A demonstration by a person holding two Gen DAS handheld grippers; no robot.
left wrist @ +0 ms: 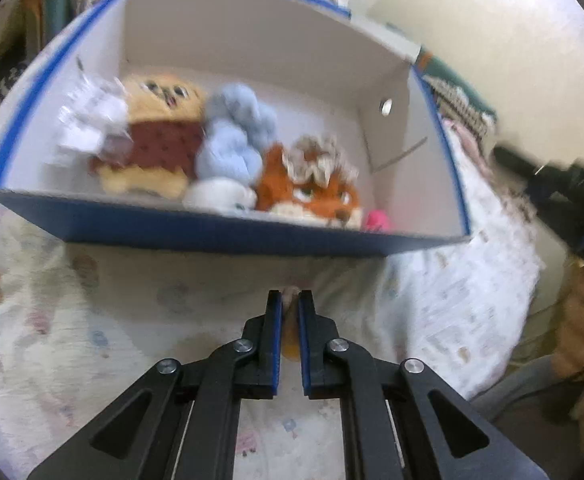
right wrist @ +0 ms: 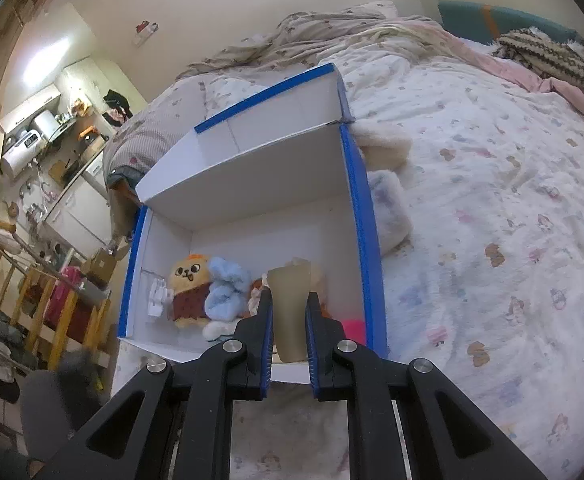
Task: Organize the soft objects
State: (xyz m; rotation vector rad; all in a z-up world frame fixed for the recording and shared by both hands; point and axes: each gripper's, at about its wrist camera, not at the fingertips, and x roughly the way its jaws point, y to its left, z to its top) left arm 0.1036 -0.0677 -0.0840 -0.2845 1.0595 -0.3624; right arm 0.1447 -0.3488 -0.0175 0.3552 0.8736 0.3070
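A blue-and-white cardboard box (left wrist: 227,236) lies on the bed and holds a yellow bear plush in a maroon top (left wrist: 155,140), a light blue plush (left wrist: 231,136), an orange fox plush (left wrist: 312,188), a small white plush (left wrist: 219,196) and a pink item (left wrist: 378,220). My left gripper (left wrist: 290,300) hovers before the box's near wall, nearly shut with a small tan, blurred thing between its pads. My right gripper (right wrist: 289,300) is shut on a beige soft piece (right wrist: 289,308) above the box (right wrist: 366,216). The bear (right wrist: 189,288) and blue plush (right wrist: 223,288) show below it.
The bed quilt (right wrist: 492,220) spreads right of the box. A cream plush (right wrist: 384,144) and a pale fluffy item (right wrist: 388,208) lie against the box's right wall. A knitted blanket (right wrist: 552,56) lies at the far right. Kitchen shelves (right wrist: 43,140) stand at the left.
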